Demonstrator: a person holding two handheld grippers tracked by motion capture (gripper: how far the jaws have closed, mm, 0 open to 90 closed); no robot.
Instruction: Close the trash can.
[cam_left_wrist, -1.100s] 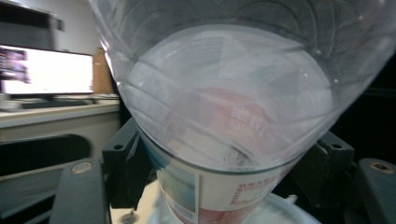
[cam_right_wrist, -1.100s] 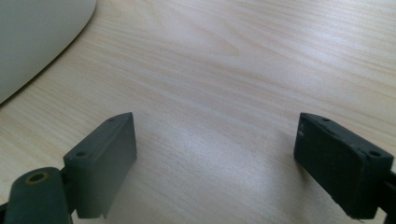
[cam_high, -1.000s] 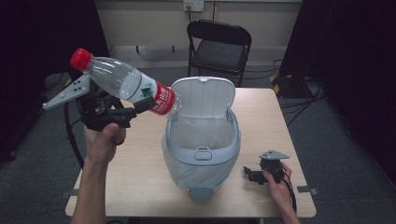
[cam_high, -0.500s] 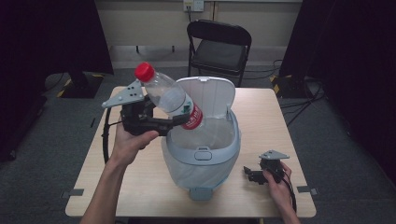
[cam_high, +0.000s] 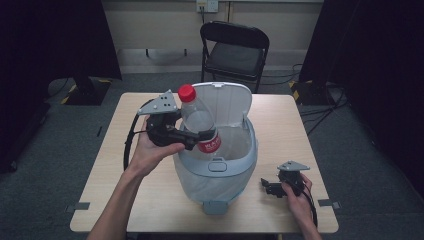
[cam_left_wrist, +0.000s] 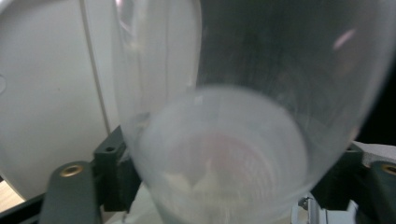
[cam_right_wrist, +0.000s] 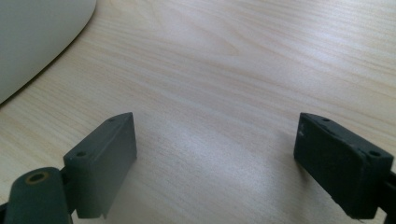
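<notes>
— Left of centre in the high view, what does the left gripper (cam_high: 197, 137) hold?

— A clear plastic bottle (cam_high: 199, 125) with a red cap and a red label. Its long axis runs nearly upright, tilted a little, the cap toward the top of the frame and the base down inside the mouth of the pale blue bin (cam_high: 218, 170).

— And how does the bottle sit against the jaws?

— Across them. One jaw lies on each side of the lower body, about level with the label, and the bottle stands crosswise to the direction the jaws point. The left gripper view shows the rounded clear wall (cam_left_wrist: 224, 154) close up between the two black jaws, which have just been opening somewhat; they stand wide, with the bottle between them, touching or nearly so. Whether they press on it cannot be told for certain, though the bottle hangs there above the bin's hollow.

— Behind it?

— The bin's raised lid (cam_high: 225, 102), upright, just past the bottle.

— Farther right?

— The right gripper (cam_high: 272, 187) rests at the lower right of the wooden table (cam_high: 295, 125), beside the bin and apart from it. Its own view shows both jaws spread over bare wood, nothing between them.
</notes>
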